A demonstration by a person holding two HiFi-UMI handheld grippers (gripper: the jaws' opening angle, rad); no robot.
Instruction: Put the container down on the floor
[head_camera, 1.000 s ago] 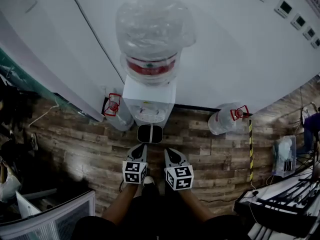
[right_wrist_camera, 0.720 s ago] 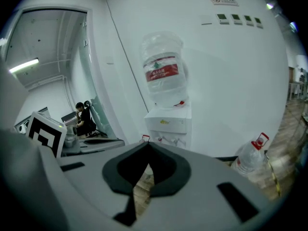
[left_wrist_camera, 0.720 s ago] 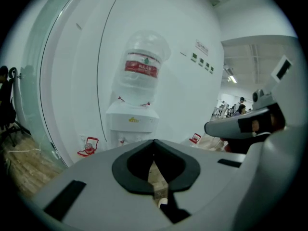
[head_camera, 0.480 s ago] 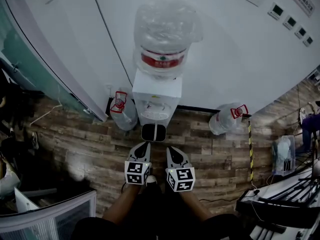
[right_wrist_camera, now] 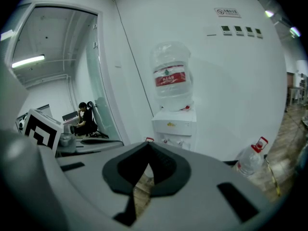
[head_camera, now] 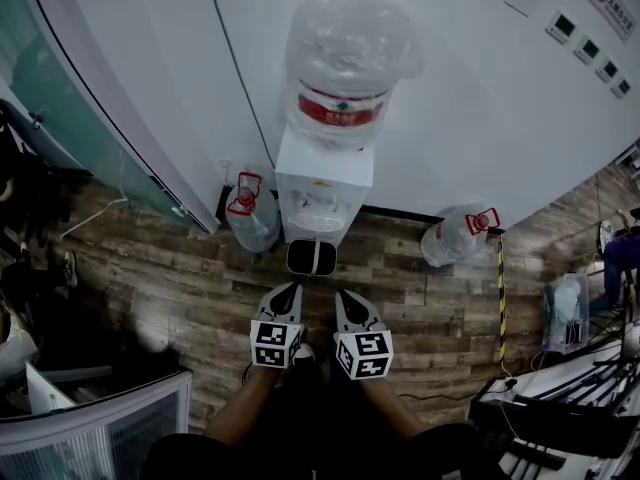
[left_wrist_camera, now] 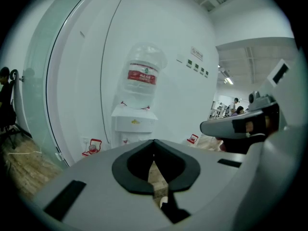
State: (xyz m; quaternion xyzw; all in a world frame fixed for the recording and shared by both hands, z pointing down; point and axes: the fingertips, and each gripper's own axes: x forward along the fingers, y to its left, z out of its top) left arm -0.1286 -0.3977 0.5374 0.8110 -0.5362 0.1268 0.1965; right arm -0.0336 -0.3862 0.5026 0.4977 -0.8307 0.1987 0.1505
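Both grippers point side by side toward the dispenser and grip nothing. The left gripper (head_camera: 291, 287) has its jaws closed tip to tip, with only floor planks showing through the gap in its own view (left_wrist_camera: 154, 143). The right gripper (head_camera: 343, 292) looks closed the same way, tips meeting and nothing between them (right_wrist_camera: 147, 145).

Just beyond the tips, the head view shows a dark drip tray (head_camera: 311, 257) at the foot of the white water dispenser (head_camera: 322, 183). The container (head_camera: 345, 58), a big clear bottle with a red label, stands neck-down on the dispenser's top.

Only the head view shows both floor jugs, the left jug (head_camera: 250, 220) beside the dispenser and the right jug (head_camera: 455, 236) against the wall. The right gripper view alone shows a seated person (right_wrist_camera: 86, 117) at a desk. The left gripper view catches the right gripper at its right edge.
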